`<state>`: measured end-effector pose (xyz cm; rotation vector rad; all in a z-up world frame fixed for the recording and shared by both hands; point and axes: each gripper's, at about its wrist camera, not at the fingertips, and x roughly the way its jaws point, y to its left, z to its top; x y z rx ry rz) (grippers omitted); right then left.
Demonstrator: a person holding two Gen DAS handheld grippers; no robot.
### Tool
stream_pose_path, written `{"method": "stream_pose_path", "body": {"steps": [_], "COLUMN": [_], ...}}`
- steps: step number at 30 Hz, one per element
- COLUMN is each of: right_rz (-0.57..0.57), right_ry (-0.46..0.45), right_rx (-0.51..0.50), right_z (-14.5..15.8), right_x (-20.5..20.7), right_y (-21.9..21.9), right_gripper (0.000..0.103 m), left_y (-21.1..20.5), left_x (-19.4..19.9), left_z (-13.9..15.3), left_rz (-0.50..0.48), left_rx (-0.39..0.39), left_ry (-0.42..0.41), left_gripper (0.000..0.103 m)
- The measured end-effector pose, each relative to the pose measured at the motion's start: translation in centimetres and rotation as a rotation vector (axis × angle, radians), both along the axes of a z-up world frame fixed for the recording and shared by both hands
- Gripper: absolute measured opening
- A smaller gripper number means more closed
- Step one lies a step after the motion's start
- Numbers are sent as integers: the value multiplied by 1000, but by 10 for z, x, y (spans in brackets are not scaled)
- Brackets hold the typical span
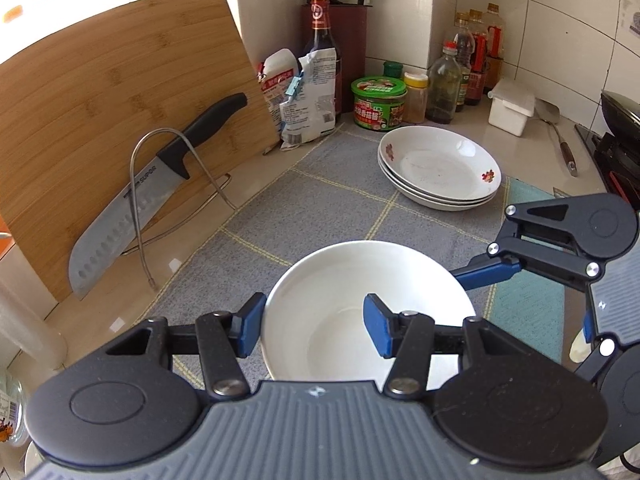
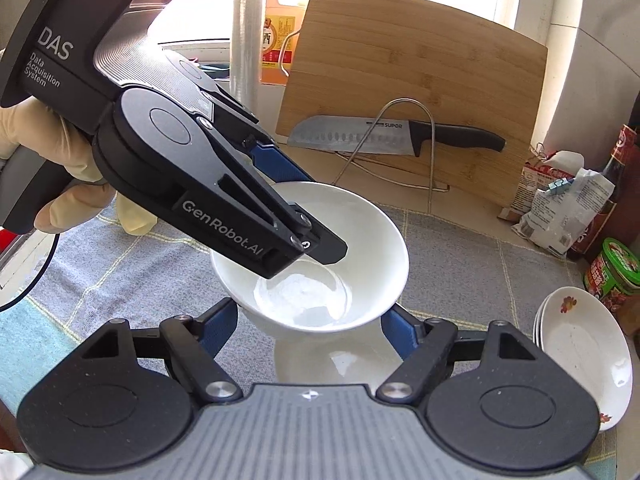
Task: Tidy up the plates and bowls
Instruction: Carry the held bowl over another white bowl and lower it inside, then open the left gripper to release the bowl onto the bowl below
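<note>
A plain white bowl (image 1: 328, 292) (image 2: 360, 248) hangs above the grey checked mat (image 1: 320, 200). My left gripper (image 1: 316, 328) (image 2: 316, 216) is shut on its rim, one pad outside the wall and one inside. Beneath it in the right wrist view shows a lower white bowl (image 2: 340, 360), partly hidden by the upper one. My right gripper (image 2: 306, 332) (image 1: 536, 300) has a blue pad on each side of that lower bowl and is closed on it. A stack of three flower-patterned white plates (image 1: 440, 164) (image 2: 580, 344) rests on the mat further on.
A bamboo cutting board (image 1: 120, 100) leans at the back, with a big knife (image 1: 132, 208) in a wire rack. Bags, sauce bottles (image 1: 464, 68), a green jar (image 1: 378, 104), a white box (image 1: 510, 108), a spatula and a wok (image 1: 622, 116) line the counter. A gloved hand (image 2: 60, 168) holds the left gripper.
</note>
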<state>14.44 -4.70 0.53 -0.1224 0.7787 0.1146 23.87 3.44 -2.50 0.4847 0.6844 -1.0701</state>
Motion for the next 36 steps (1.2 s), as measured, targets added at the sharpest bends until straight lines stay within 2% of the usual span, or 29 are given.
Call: {"method": "stream_pose_path", "body": {"steps": [16, 36], "right_rz": [-92, -76], "right_ry": [41, 103], "right_rx": [6, 28], "right_z": [-10, -25], "right_x": [-17, -14], "right_y": [-29, -33], "right_gripper": [83, 83], "left_y": [-40, -42], "left_x": [-12, -10], "left_z": [-10, -31], "left_rz": [-96, -86], "left_rx": [7, 33], "left_ry": [30, 84], "left_gripper": [52, 52]}}
